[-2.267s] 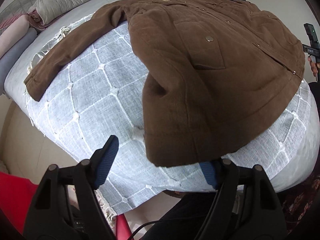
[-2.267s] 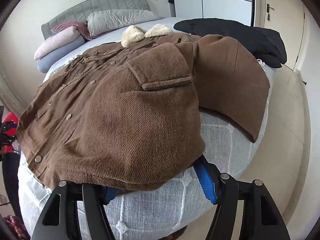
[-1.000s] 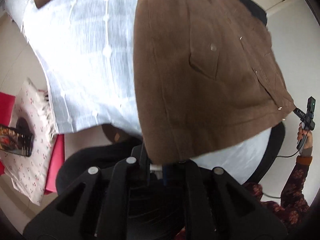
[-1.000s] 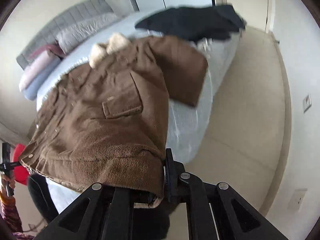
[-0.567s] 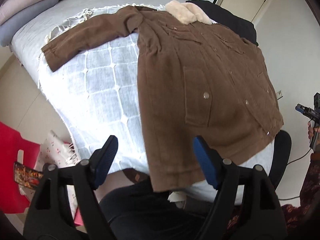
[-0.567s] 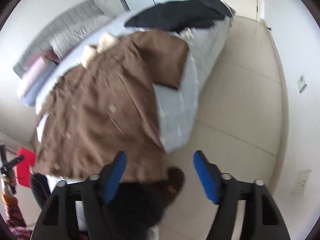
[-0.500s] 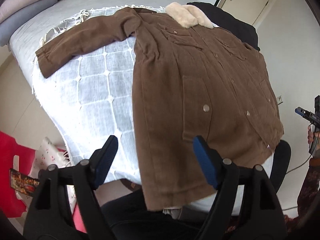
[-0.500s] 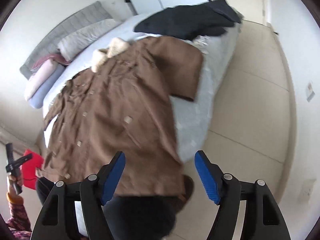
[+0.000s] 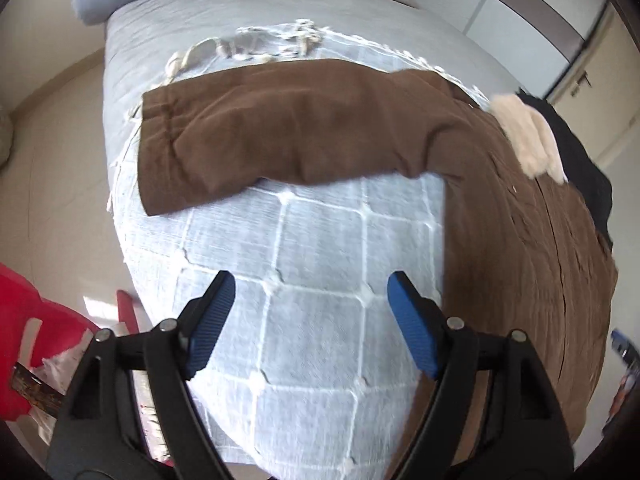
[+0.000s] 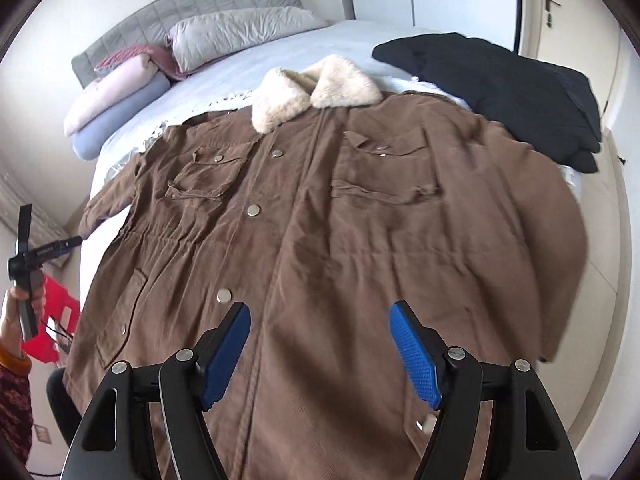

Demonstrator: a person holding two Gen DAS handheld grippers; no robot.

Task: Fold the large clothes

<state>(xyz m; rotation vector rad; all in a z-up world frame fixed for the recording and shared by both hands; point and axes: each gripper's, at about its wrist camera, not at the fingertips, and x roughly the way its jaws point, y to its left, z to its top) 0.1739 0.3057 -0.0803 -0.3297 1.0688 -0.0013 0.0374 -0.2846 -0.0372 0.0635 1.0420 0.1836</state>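
Observation:
A large brown coat [image 10: 320, 220] with a cream fleece collar [image 10: 316, 88] lies flat, front up, on the bed. My right gripper [image 10: 320, 344] is open and empty, above the coat's lower front. In the left wrist view the coat's left sleeve [image 9: 280, 132] stretches out over the white checked bedspread [image 9: 320, 248], with the coat's body [image 9: 520, 260] at the right. My left gripper [image 9: 310, 320] is open and empty, over the bedspread below the sleeve. The left gripper also shows in the right wrist view [image 10: 28, 248], held in a hand at the far left.
A black garment [image 10: 500, 84] lies on the bed beyond the coat's right shoulder. Pillows and folded blankets [image 10: 160, 68] sit by the grey headboard. A red chair [image 9: 20, 340] stands beside the bed. A door and wardrobe are at the right.
Both grippers let go of the coat's hem and opened. The coat now lies spread flat. The left gripper has moved towards the left sleeve; the right one has come over the coat's front.

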